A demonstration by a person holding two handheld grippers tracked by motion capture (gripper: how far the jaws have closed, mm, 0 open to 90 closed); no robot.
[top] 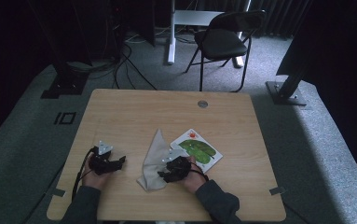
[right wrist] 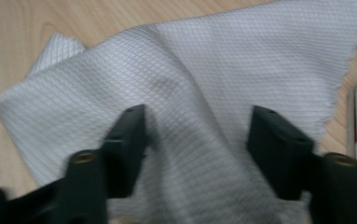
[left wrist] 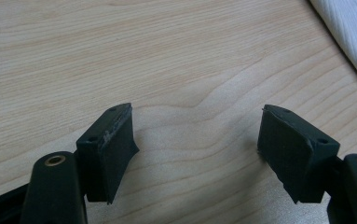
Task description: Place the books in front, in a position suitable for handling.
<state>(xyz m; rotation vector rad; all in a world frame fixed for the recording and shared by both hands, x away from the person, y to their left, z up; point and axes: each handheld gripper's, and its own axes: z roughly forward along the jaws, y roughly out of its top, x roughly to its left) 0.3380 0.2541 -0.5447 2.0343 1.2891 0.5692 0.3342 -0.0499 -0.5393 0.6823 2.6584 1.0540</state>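
Now grey cloth [right wrist: 204, 93] lies between spread right gripper [right wrist: 197, 140] fingers [right wrist: 129, 140], pads not pinching; left gripper [left wrist: 197, 144] fingers spread over bare table [left wrist: 120, 46].

On the bench [top: 134, 107], a cloth [top: 154, 156] lies near the middle toward the person's edge, its narrow end pointing away. A card [top: 199, 149] lies just right of the cloth, touching or nearly touching it. The left gripper [top: 119, 162] sits left of the cloth, apart from it, over bare bench. The right gripper [top: 163, 173] rests on the cloth's near right part. A chair [top: 223, 39] stands on the floor beyond the bench.
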